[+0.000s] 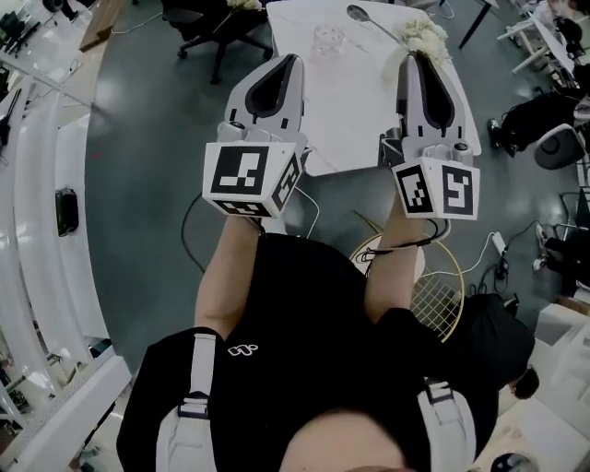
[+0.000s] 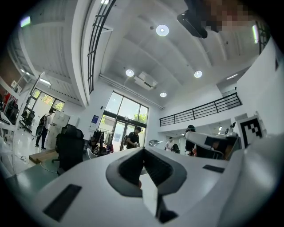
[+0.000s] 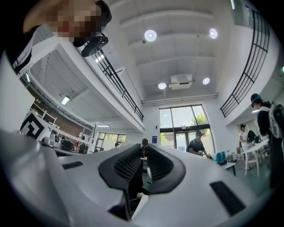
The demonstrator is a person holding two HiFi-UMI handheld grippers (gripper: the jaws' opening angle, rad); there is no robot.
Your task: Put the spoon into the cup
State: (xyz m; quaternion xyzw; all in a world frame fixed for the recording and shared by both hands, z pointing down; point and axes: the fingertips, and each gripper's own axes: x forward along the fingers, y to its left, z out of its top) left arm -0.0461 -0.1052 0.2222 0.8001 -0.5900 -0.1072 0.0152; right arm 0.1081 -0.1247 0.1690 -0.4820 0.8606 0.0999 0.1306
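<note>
In the head view a metal spoon [image 1: 367,18] lies at the far end of a white table [image 1: 359,111]. A clear glass cup [image 1: 328,39] stands just left of it. Both grippers are held side by side over the table's near half, pointing toward the far end. My left gripper [image 1: 291,61] has its jaws together and empty, a short way short of the cup. My right gripper [image 1: 412,57] shows only a thin slit between its pads, with nothing in it. In the gripper views, the left gripper [image 2: 143,150] and the right gripper [image 3: 144,148] point across a hall; the cup is hidden there.
A bunch of white flowers [image 1: 424,37] lies on the table beside the right gripper's tip. A black office chair [image 1: 212,23] stands at the table's far left. A racket [image 1: 435,288] and cables lie on the floor near the person's right side. White benches [image 1: 37,184] run along the left.
</note>
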